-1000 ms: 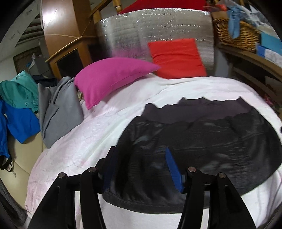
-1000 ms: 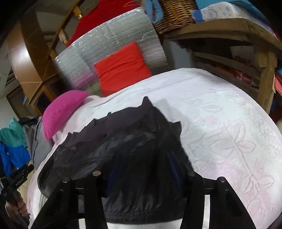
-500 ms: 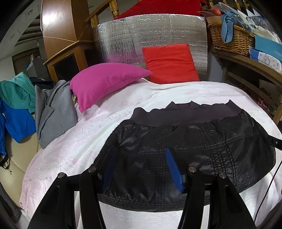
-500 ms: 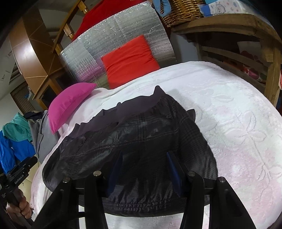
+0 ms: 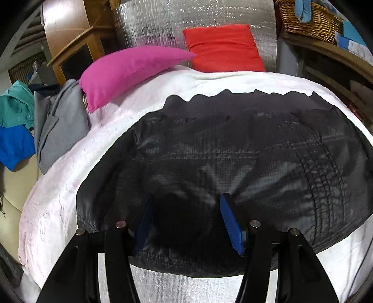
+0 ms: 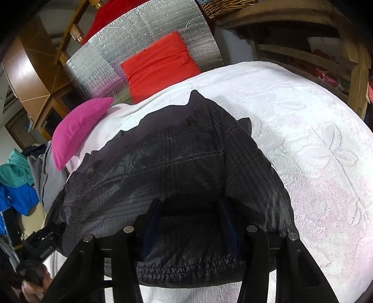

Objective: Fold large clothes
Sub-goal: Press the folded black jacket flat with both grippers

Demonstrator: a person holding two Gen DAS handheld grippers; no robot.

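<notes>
A large black quilted jacket (image 5: 233, 158) lies spread flat on the white bedspread (image 5: 58, 186), its grey lining edge at the far side. It also shows in the right wrist view (image 6: 177, 163). My left gripper (image 5: 186, 209) is open, its blue pads low over the jacket's near hem on the left part. My right gripper (image 6: 188, 214) is open, low over the near hem at the jacket's right end. Neither holds cloth. The other hand-held gripper (image 6: 39, 247) shows at the lower left of the right wrist view.
A pink pillow (image 5: 130, 70) and a red cushion (image 5: 223, 46) lie at the head of the bed against a silver foil panel (image 5: 198, 14). Grey, teal and blue clothes (image 5: 58, 121) hang at the left. Wooden shelves with a wicker basket (image 5: 307, 16) stand to the right.
Both grippers have moved closer and lower toward the jacket's near hem. The jacket now fills more of both views. Both stay open.
</notes>
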